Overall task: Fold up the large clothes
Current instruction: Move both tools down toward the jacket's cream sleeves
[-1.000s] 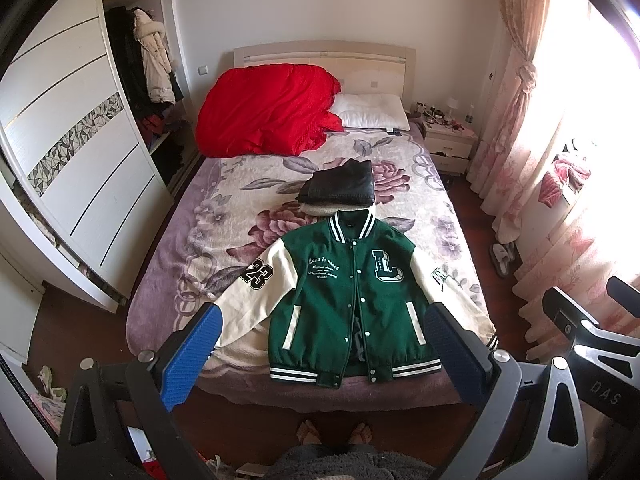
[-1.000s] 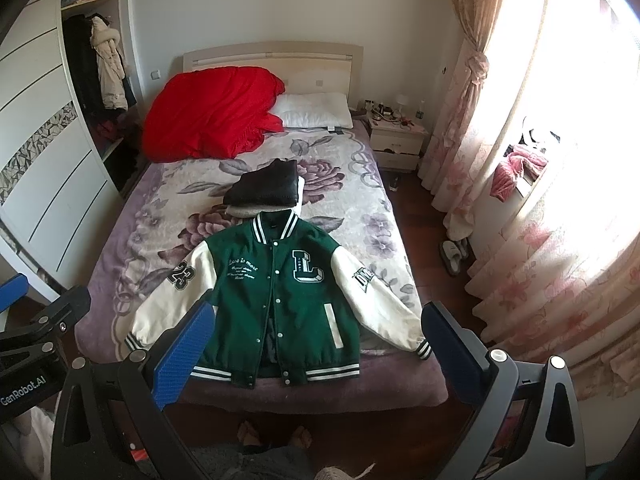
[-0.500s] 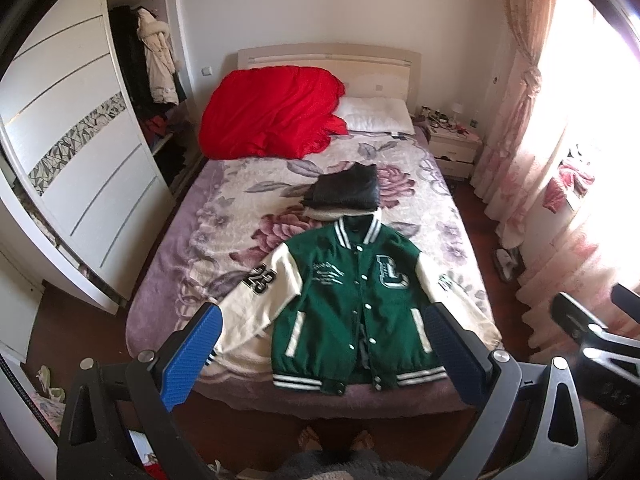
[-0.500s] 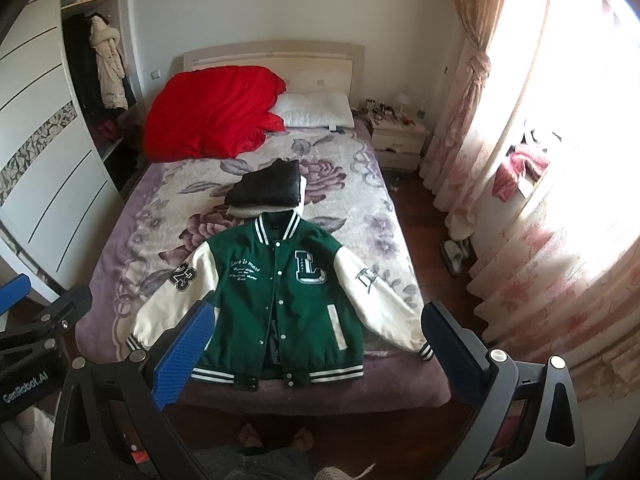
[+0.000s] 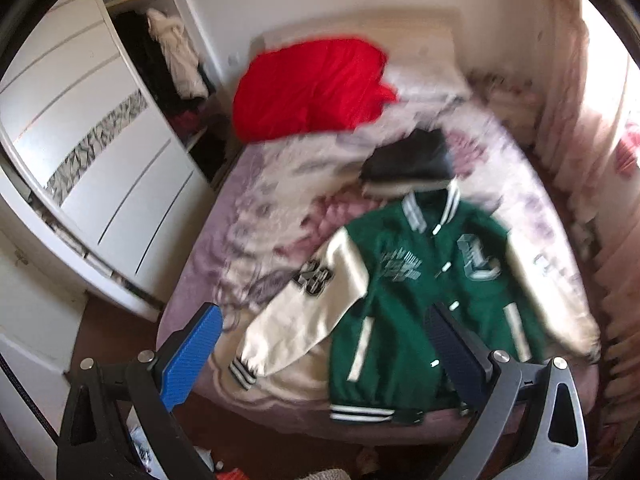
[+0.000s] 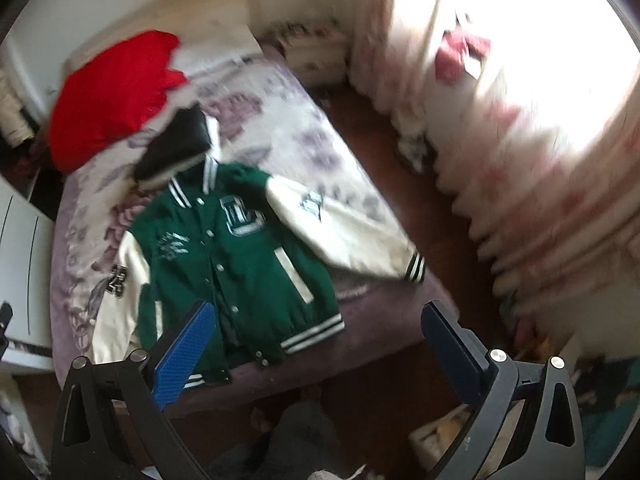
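Note:
A green varsity jacket (image 5: 424, 292) with cream sleeves lies flat, front up, at the foot of the bed (image 5: 256, 216), sleeves spread out. It shows again as the jacket (image 6: 232, 256) in the right wrist view. My left gripper (image 5: 320, 344) is open above the jacket's left sleeve and hem, holding nothing. My right gripper (image 6: 316, 344) is open too, hovering over the jacket's hem near the bed's foot corner. Both views are blurred by motion.
A folded dark garment (image 5: 408, 160) lies just above the jacket's collar. A red quilt (image 5: 312, 88) is heaped at the headboard. White wardrobe doors (image 5: 92, 152) stand on the left, pink curtains (image 6: 520, 184) on the right. The person's feet (image 6: 280, 412) show below the bed's foot.
Both grippers have swung down and apart: the left view turned left toward the left sleeve, the right view turned right toward the right sleeve and curtains. Both stay open.

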`<state>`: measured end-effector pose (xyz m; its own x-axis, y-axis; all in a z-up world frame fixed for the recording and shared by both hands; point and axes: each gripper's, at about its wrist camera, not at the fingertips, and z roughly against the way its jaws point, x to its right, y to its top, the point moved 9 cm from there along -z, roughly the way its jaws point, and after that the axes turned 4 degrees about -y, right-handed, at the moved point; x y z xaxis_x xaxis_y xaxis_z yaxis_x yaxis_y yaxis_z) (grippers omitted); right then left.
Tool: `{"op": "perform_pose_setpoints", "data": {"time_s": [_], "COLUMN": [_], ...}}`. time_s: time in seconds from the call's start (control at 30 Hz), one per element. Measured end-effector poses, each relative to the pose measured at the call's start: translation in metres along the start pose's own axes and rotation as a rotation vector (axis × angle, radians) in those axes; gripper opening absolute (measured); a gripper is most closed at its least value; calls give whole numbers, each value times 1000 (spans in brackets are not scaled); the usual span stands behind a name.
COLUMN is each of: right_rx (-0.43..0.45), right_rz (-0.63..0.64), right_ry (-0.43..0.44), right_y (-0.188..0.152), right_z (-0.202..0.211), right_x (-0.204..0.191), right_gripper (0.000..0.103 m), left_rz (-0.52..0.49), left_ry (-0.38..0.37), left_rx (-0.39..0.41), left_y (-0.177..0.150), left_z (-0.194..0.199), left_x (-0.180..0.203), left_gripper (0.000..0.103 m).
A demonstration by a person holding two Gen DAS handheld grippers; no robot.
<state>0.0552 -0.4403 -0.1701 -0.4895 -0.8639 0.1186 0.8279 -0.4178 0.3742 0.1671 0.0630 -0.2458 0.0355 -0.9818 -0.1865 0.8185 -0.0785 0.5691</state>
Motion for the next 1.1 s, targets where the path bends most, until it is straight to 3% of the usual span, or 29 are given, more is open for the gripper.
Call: {"op": "perform_pose_setpoints", "data": {"time_s": [0.07, 0.1, 0.13, 0.17, 0.33, 0.43, 0.67, 0.73, 0.87, 0.97, 1.1], "right_rx": [-59, -105, -149, -180, -333, -354, -347, -350, -334, -372, -494], "right_rz": [-17, -18, -19, -23, -22, -4, 62, 85, 163, 205, 242], "right_ry": [12, 22, 37, 46, 147, 189, 191, 220, 263, 358, 454], "right_y": [-8, -10, -13, -18, 0, 35, 135, 165, 212, 226, 220], "right_z": [-52, -83, -115, -139, -283, -357, -531, -579, -653, -696, -726], "right_x": [11, 13, 15, 20, 14, 3, -41, -68, -134, -189, -237], "right_gripper": [84, 65, 53, 52, 54, 68, 71, 74, 75, 77, 82], "left_rz": [-3, -5, -5, -5, 1, 40, 47, 53, 55, 51, 52], "left_ry": [48, 66, 85, 107, 213, 216, 234, 215, 174, 141, 55], "left_rx": [-59, -86, -109, -124, -236, -283, -329, -348, -332, -293, -279], "left_y": [-13, -20, -26, -31, -48, -44, -33, -23, 1, 24, 44], "left_z": [-38, -52, -66, -80, -154, -200, -333, -376, -425, -450, -473], "left_x": [-1, -2, -2, -2, -6, 1, 32, 43, 76, 109, 160], "left_gripper": [103, 103, 103, 103, 103, 103, 103, 103, 103, 103, 103]}}
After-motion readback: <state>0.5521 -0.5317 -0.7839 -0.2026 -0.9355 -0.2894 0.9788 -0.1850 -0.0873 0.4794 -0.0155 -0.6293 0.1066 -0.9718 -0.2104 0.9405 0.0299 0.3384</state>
